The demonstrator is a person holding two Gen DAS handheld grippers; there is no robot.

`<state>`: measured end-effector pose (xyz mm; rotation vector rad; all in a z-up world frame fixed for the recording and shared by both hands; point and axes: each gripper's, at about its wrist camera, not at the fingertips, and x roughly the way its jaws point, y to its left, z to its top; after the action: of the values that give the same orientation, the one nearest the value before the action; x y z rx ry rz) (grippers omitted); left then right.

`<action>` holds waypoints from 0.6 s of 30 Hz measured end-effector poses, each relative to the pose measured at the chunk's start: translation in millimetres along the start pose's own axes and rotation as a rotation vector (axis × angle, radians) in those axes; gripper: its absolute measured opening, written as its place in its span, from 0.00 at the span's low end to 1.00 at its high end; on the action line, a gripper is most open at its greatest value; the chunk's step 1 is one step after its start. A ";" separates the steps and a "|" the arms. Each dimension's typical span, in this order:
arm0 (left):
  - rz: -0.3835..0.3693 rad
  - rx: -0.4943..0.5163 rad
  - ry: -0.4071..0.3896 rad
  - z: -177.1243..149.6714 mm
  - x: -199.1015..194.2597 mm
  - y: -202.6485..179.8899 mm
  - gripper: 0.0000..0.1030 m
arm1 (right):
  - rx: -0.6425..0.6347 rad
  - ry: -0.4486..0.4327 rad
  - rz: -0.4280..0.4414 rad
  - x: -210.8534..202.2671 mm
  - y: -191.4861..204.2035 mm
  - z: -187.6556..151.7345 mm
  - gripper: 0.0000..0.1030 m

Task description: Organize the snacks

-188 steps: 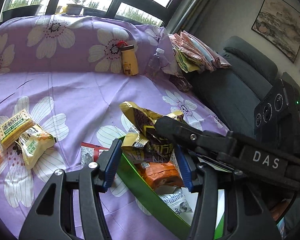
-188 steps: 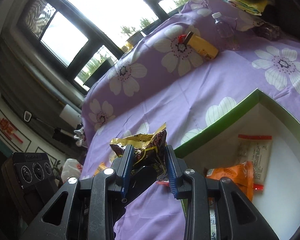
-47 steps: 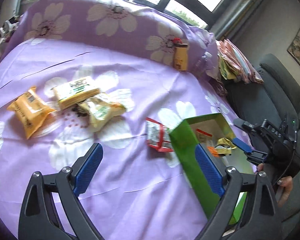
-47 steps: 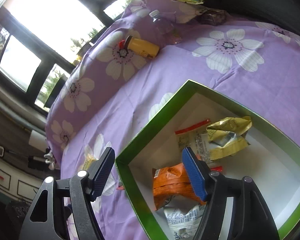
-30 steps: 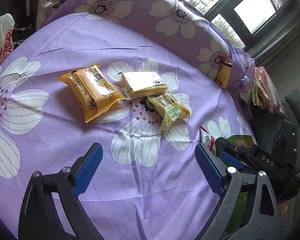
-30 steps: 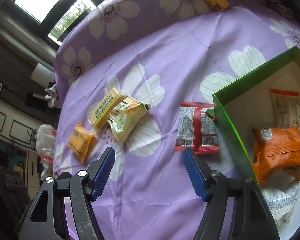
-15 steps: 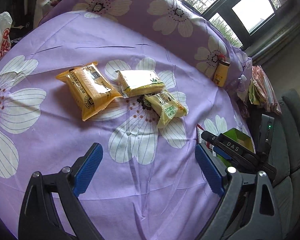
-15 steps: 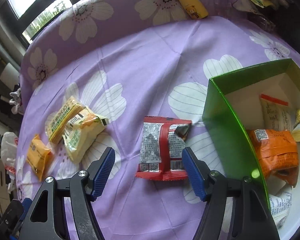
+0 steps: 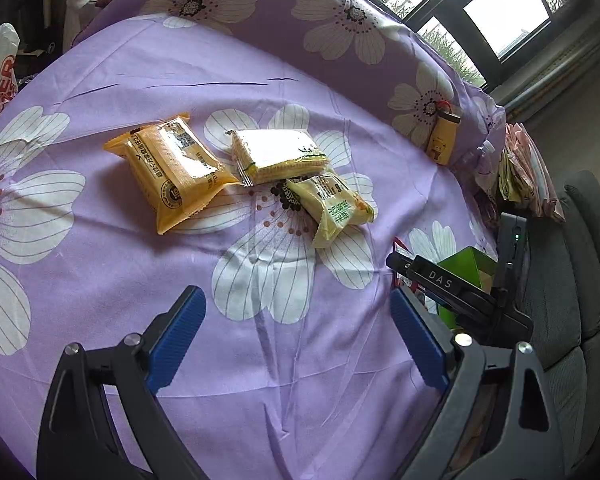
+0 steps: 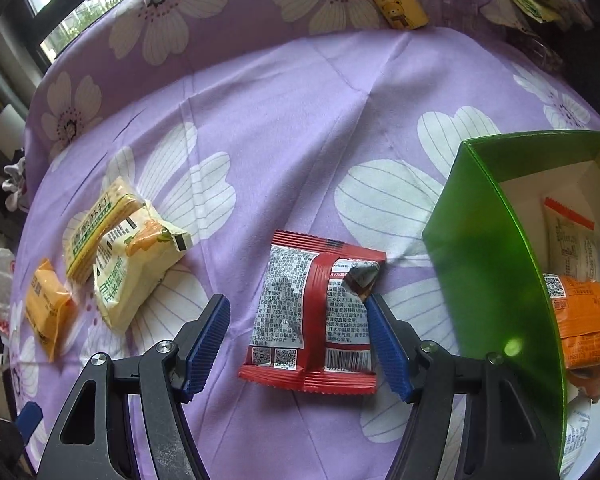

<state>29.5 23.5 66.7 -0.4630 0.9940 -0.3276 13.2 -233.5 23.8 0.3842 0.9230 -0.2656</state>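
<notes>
Nearest to us, our right gripper (image 10: 298, 342) hangs with its blue pads spread wide on either side of the red snack packet (image 10: 314, 314), which lies flat and printed side up on the purple flowered cloth (image 10: 284, 128), just beside the green box (image 10: 488, 264). We judge this the step in hand: take the packet and carry it into the box, where an orange packet (image 10: 582, 322) and a pale sachet (image 10: 572, 236) already lie. To do it well, we should lower until the pads straddle the packet's puffed middle, close across its short width rather than on a crimped end seam, and lift clear of the tall green wall before moving over. Our left gripper (image 9: 298, 340) is likewise spread and empty, hovering above bare cloth. Beyond it wait an orange-yellow packet (image 9: 172, 170), a cracker pack (image 9: 278, 155) and a pale green-lettered packet (image 9: 334, 206), the last two touching. Farthest back, a small yellow bottle (image 10: 396, 10) rests against the cloth's raised edge.
</notes>
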 end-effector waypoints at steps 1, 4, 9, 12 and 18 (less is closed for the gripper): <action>0.000 0.000 -0.001 0.1 0.0 0.3 0.91 | -0.001 -0.001 -0.001 -0.1 0.1 -0.1 0.68; 0.001 -0.001 0.002 0.1 0.4 0.4 0.91 | 0.000 -0.001 -0.001 0.3 1.0 -0.3 0.68; 0.000 -0.002 0.005 1.2 1.2 1.3 0.91 | -0.026 -0.008 -0.015 1.0 5.3 -1.8 0.68; 0.000 0.003 -0.005 2.2 3.8 1.8 0.91 | -0.066 -0.021 -0.045 -1.4 9.7 -8.9 0.59; 0.110 0.041 -0.013 1.1 24.1 5.1 0.91 | -0.178 -0.063 -0.109 -5.0 30.1 -34.9 0.65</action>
<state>43.0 16.9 47.1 -0.3715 0.9938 -0.2454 -3.4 -191.0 15.1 0.1605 0.8989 -0.2914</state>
